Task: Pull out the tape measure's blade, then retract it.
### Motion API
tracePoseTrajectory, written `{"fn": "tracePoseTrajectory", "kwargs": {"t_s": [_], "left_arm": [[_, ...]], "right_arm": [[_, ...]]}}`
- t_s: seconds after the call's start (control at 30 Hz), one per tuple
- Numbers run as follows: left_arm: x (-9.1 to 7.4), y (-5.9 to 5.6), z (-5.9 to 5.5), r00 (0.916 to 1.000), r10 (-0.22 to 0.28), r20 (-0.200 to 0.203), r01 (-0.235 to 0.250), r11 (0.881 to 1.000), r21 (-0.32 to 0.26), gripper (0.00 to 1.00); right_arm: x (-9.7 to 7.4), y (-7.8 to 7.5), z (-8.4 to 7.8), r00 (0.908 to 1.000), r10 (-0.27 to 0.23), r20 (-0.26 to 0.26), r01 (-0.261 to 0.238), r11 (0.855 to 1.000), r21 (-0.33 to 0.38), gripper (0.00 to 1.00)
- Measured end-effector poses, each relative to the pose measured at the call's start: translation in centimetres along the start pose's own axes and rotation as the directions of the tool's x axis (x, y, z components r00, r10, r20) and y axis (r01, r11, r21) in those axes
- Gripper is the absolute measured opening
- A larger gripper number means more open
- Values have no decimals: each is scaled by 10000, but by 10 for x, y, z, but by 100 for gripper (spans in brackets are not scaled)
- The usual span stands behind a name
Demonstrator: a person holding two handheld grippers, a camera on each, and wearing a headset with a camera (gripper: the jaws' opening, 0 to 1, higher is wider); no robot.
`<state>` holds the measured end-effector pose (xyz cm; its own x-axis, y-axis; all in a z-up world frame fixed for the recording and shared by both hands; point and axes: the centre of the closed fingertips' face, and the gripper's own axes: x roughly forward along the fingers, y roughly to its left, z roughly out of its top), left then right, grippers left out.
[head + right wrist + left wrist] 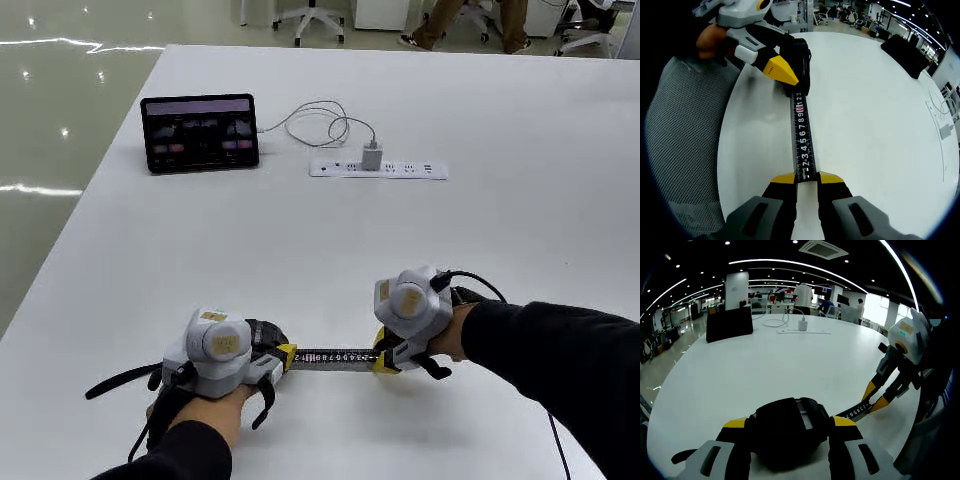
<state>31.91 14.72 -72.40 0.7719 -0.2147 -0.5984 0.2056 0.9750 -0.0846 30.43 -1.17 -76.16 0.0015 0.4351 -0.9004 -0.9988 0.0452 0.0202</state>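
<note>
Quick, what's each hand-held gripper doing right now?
Left hand-held gripper: closed on the tape measure case.
Right hand-held gripper: closed on the blade, at its end.

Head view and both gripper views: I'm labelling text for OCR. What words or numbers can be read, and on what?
"2 3 4 5 6 7 8 9": black digits on the blade, right gripper view.
Red mark and digits past 9: too blurred.
tablet screen: too small to read.
power strip: no readable marking.

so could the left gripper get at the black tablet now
Probably not: the left gripper is shut on the black tape measure case, though bare white table leads to the black tablet.
</note>
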Motion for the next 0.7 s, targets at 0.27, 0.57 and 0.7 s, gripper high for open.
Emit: {"fn": "tracePoseTrajectory", "kwargs": {"t_s": [0.27, 0.57, 0.7], "left_arm": [[0, 0, 1, 10000, -3, 14, 3, 10000, -16, 59], [0, 1, 0, 10000, -10, 14, 10, 10000, -72, 59], [0, 1, 0, 10000, -14, 16, 14, 10000, -79, 59]], "right_arm": [[4, 0, 5, 10000, -42, 66, 41, 9998, 172, 11], [7, 1, 12, 9999, -75, 125, 73, 9999, 95, 11], [8, 1, 14, 9999, -67, 159, 66, 10000, 52, 11]]}}
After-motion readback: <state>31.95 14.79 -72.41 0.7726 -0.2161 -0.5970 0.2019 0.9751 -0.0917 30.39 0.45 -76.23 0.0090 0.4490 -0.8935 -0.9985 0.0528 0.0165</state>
